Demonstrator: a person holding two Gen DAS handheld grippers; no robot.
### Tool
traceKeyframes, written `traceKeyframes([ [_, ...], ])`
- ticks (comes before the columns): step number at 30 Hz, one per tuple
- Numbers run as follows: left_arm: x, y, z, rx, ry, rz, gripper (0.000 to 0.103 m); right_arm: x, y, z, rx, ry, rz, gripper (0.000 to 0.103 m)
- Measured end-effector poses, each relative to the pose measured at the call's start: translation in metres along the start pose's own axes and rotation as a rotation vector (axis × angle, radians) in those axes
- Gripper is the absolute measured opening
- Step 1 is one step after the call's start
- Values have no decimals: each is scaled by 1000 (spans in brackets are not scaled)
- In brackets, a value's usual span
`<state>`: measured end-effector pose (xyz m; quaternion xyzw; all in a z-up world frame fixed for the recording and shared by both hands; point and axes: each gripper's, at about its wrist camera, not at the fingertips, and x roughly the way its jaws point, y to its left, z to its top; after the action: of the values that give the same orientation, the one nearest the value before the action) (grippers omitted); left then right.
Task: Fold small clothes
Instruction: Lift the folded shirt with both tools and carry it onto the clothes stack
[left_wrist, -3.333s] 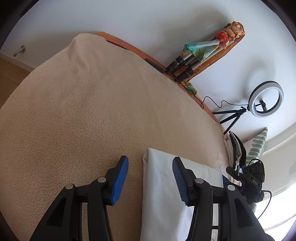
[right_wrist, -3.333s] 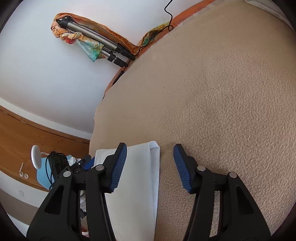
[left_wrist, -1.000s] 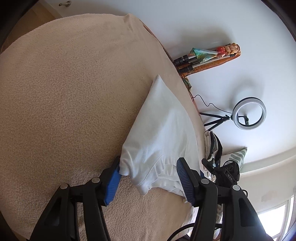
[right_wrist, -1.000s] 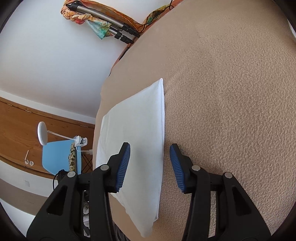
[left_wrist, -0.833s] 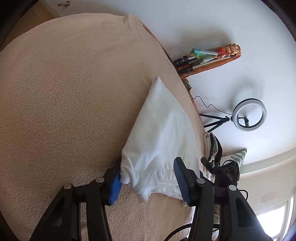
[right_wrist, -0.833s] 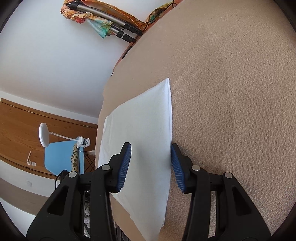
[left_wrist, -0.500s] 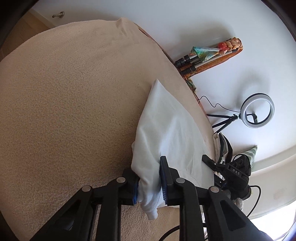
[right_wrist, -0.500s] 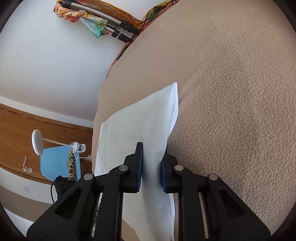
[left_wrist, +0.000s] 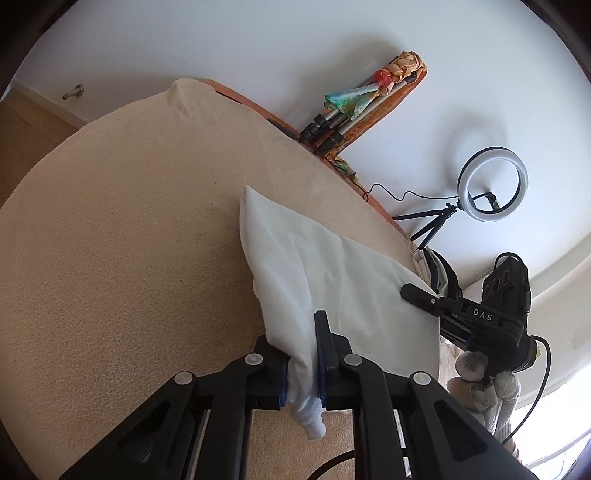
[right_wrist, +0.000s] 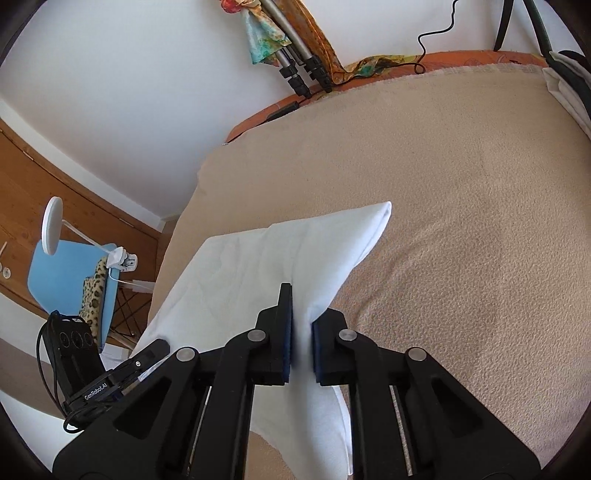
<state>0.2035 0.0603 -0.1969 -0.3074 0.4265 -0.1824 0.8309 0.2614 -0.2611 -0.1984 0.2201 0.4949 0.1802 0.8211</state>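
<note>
Left wrist view: the white folded cotton garment (left_wrist: 325, 273) is lifted at its near end off the beige textured blanket (left_wrist: 129, 240), while its far corner rests on the blanket. The left gripper (left_wrist: 301, 354) has its black jaws with blue pads still closing, the pads already pressing on the near bunched edge of the garment, a small tail of cloth hanging below them. At the garment's right edge the right gripper (left_wrist: 421, 295) appears as a black tool, held by a hand in a grey knitted glove (left_wrist: 491, 384).

Right wrist view: the right gripper (right_wrist: 301, 332) likewise has its jaws closing, with a fold of the same garment (right_wrist: 280, 254) pinched between the blue pads. The left gripper (right_wrist: 147, 354) is visible at the cloth's opposite edge.

Surroundings: an orange patterned sheet edge (right_wrist: 461, 59) borders the blanket. A ring light on a small tripod (left_wrist: 491, 184) stands against the white wall, and folded tripod legs wrapped in a colourful scarf (left_wrist: 354, 107) lean nearby. A light blue chair (right_wrist: 70, 273) stands beside the bed.
</note>
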Motion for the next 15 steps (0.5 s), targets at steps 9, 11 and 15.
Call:
traceKeyframes([
  [9, 4, -40, -2, 66, 6, -37, 9, -37, 18, 9, -84, -36, -44, 9],
  [11, 6, -51, -3, 83, 10, -46, 9, -48, 18, 10, -90, -48, -50, 9],
  [15, 10, -74, -6, 123, 13, -54, 9, -71, 14, 11, -106, -71, -73, 9],
])
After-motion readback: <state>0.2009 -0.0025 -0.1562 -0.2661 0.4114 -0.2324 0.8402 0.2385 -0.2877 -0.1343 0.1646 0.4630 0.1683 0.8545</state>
